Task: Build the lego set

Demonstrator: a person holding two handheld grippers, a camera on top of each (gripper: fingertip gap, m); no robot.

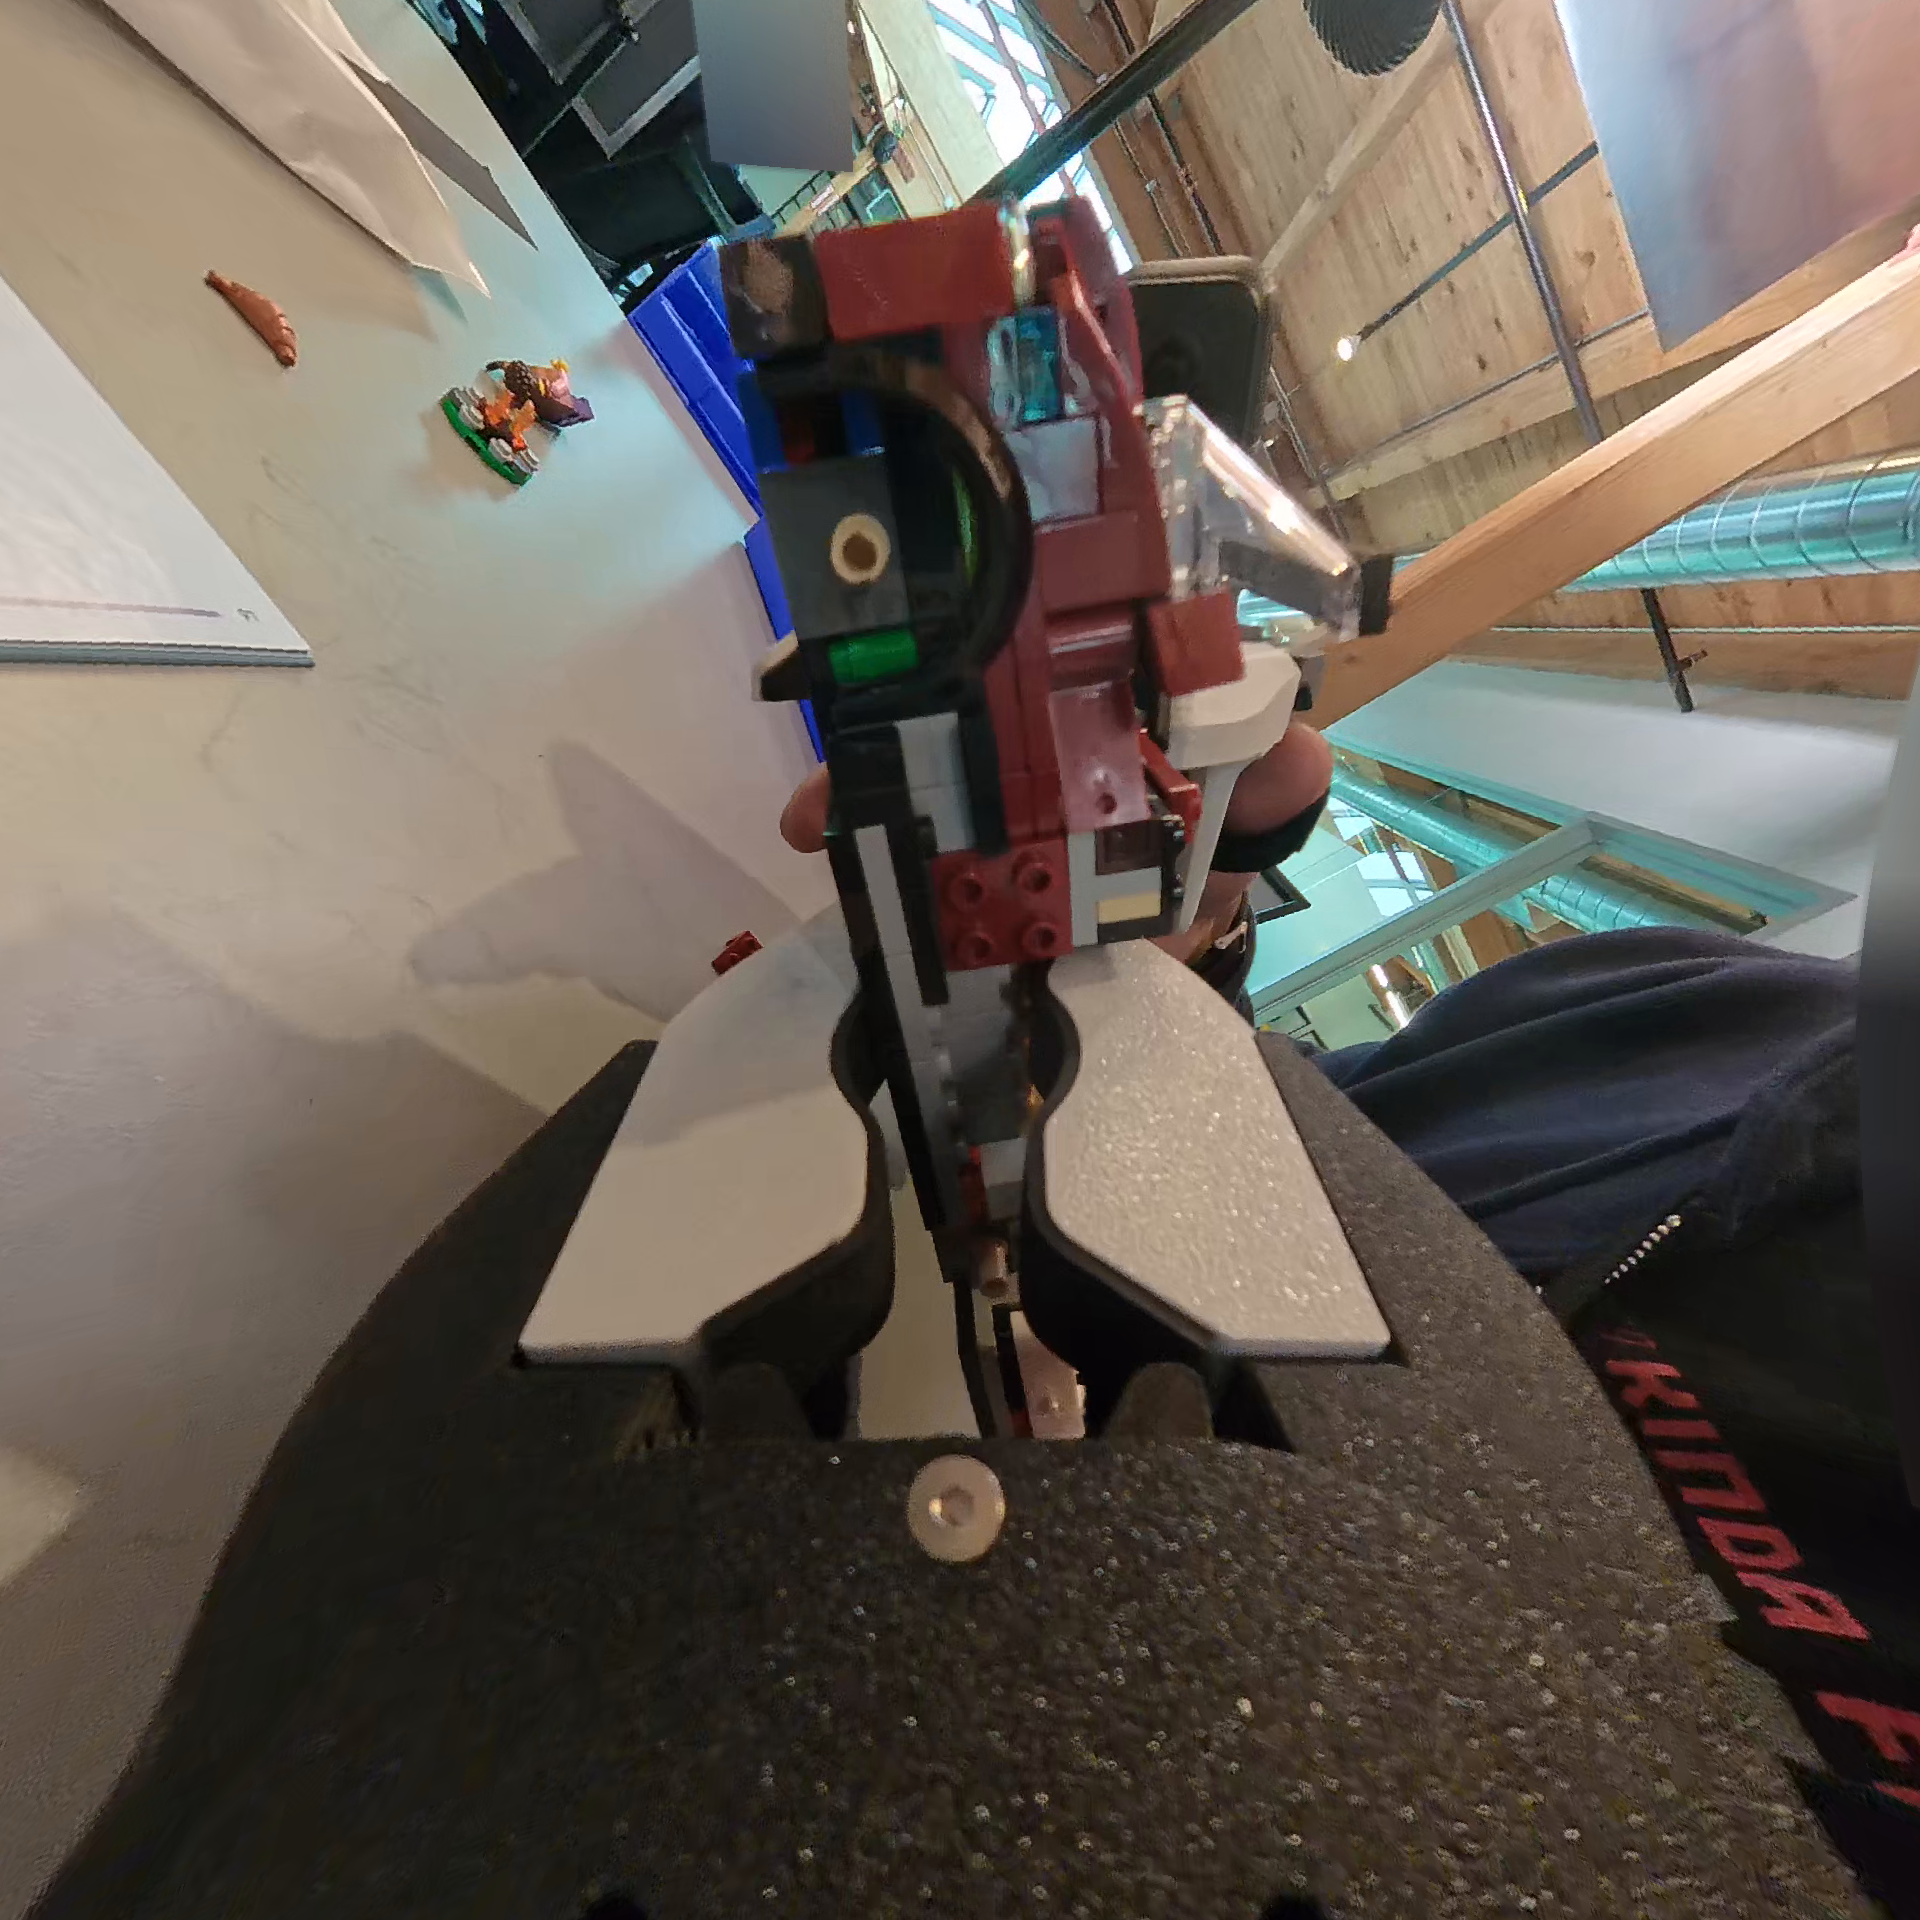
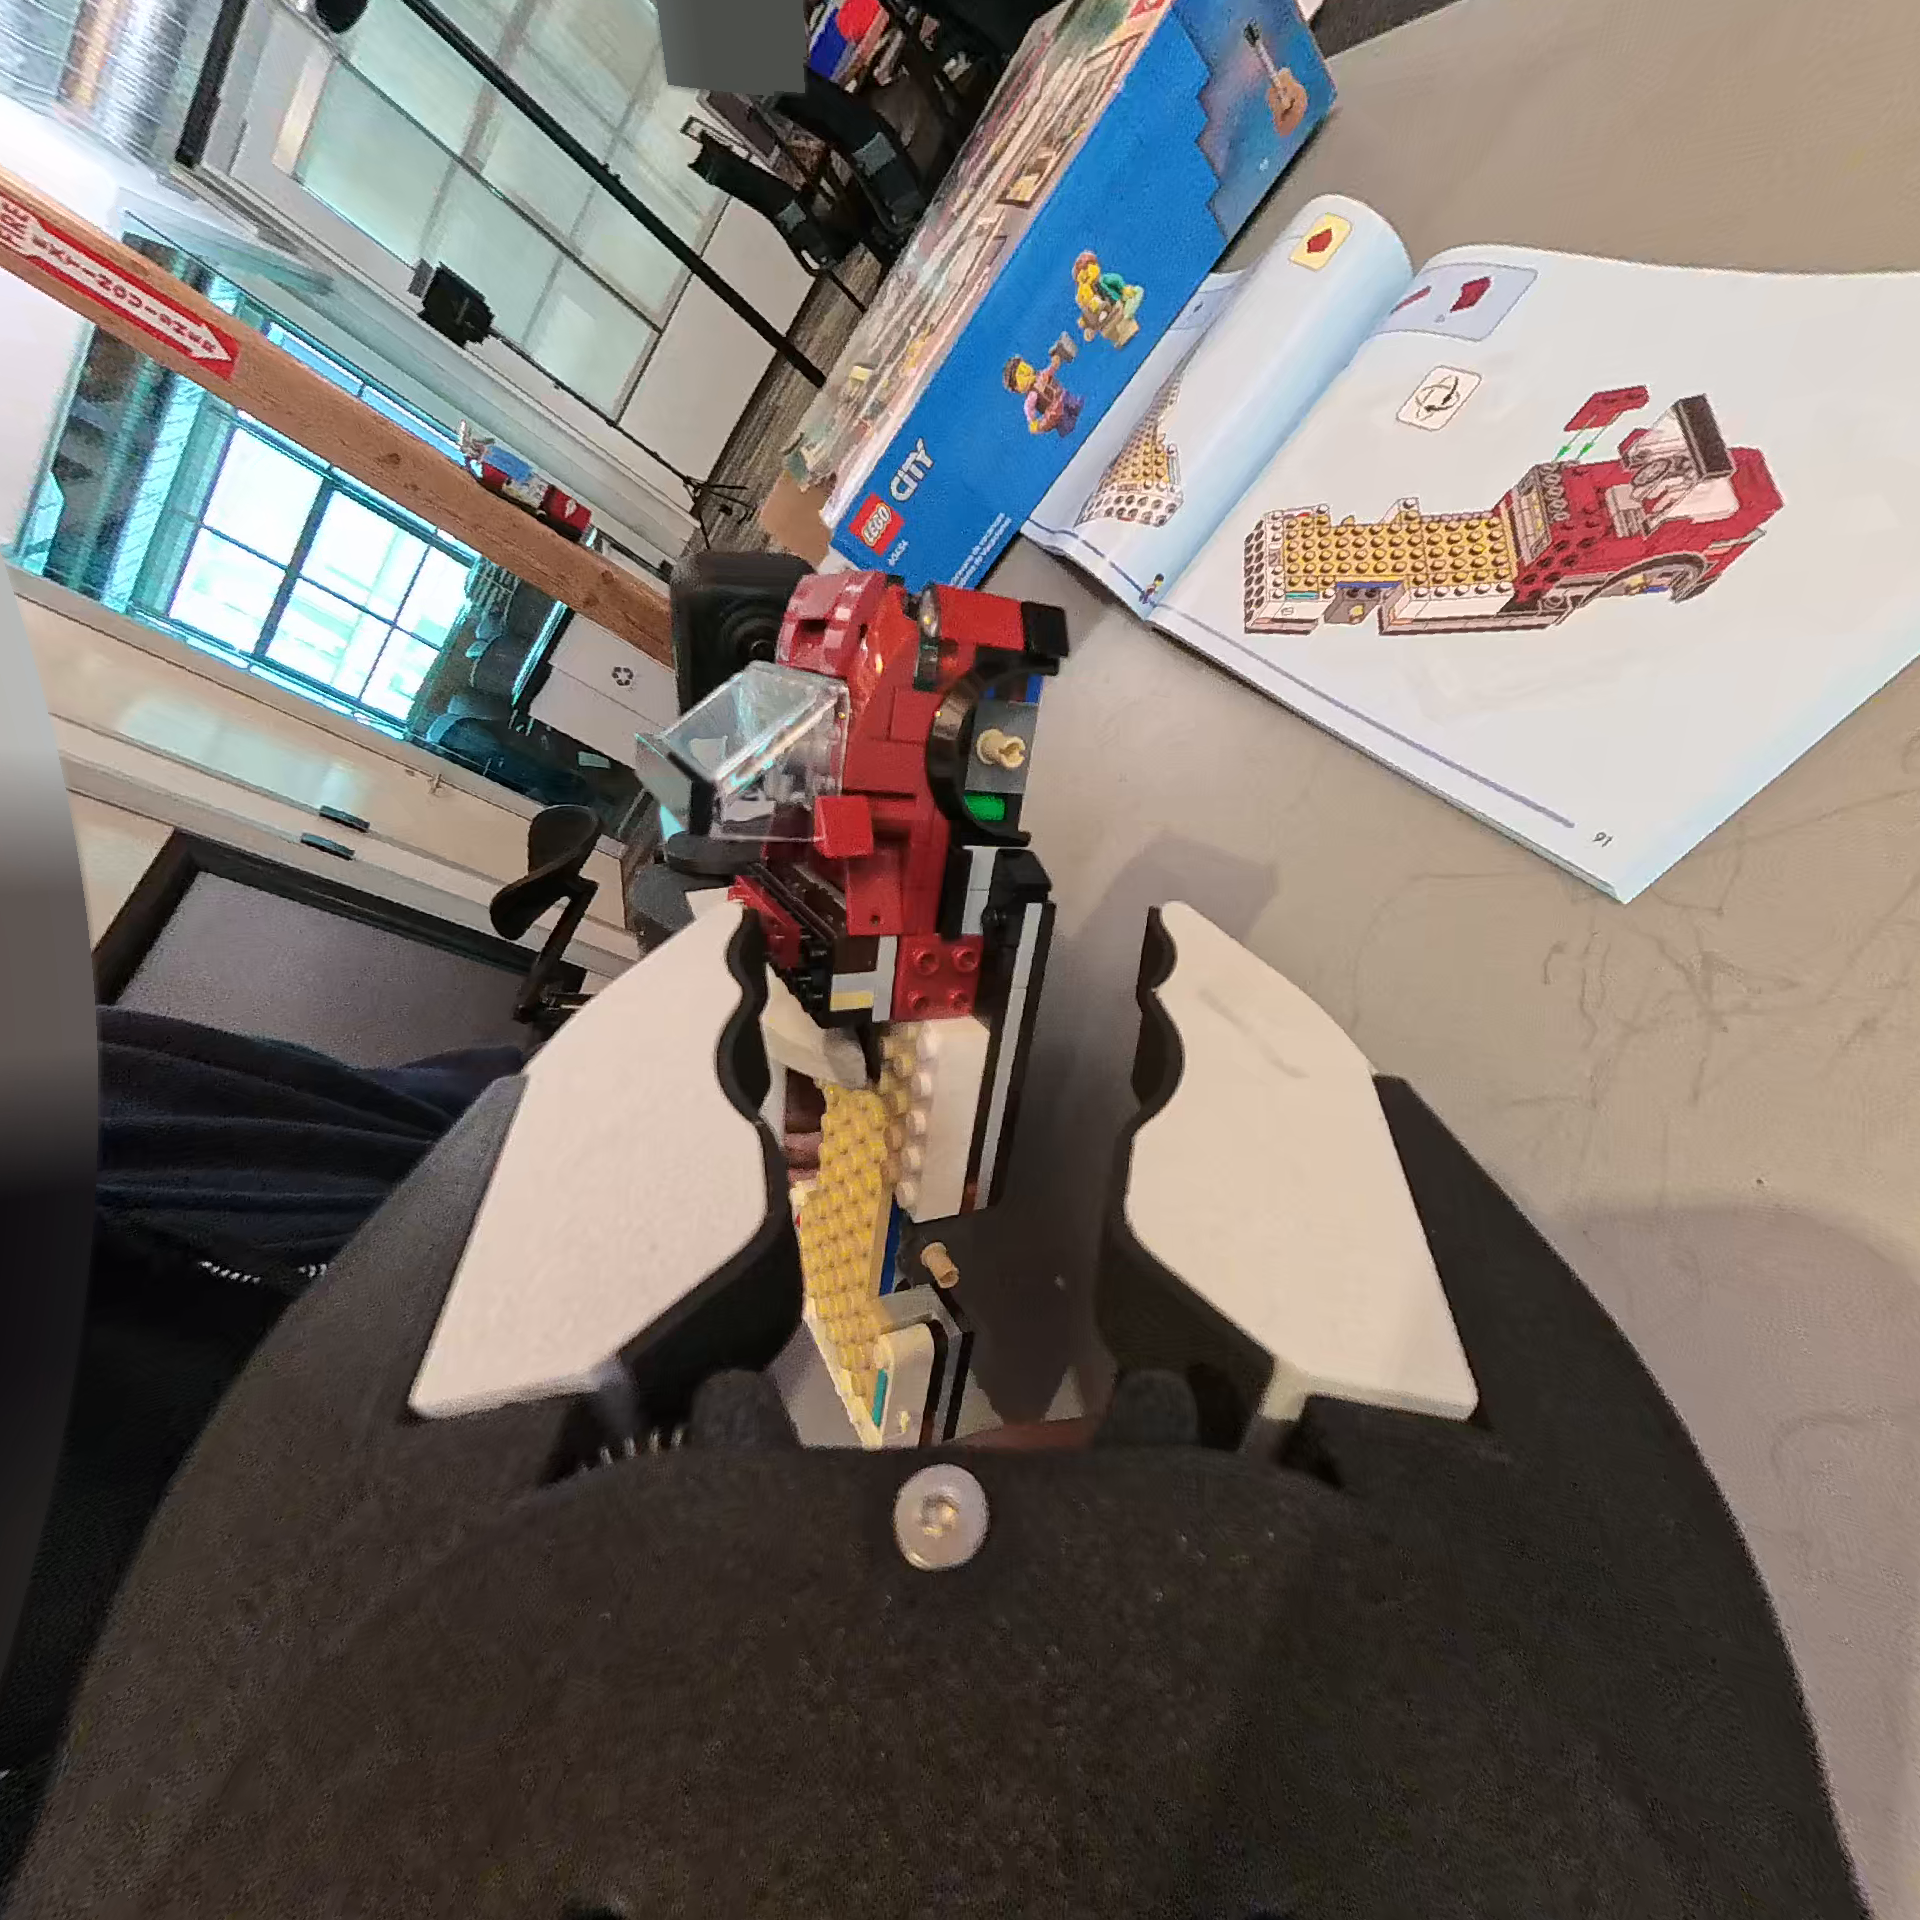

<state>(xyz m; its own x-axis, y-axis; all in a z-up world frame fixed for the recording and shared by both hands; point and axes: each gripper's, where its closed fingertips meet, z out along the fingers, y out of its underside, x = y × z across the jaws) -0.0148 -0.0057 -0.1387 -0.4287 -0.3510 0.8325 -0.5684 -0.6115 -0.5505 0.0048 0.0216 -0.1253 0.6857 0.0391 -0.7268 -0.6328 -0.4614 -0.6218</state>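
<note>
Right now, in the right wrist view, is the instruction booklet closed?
No, the instruction booklet lies open on the table, showing a building picture.

Brick-built truck model [image 1: 966, 644], held off the bench, standing on end. Dark red cab uppermost, with clear windscreen [image 1: 1236, 520], black wheel arch and green stud; tan studded bed [image 2: 852, 1195] with black and grey side below. Left tool [image 1: 956, 1039] clamps the lower body; right tool [image 2: 945, 966] stands spread around it.

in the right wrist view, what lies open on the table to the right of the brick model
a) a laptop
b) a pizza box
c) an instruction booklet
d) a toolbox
c: an open instruction booklet, its pages showing build diagrams, lies on the grey table to the right of the brick model.
</note>
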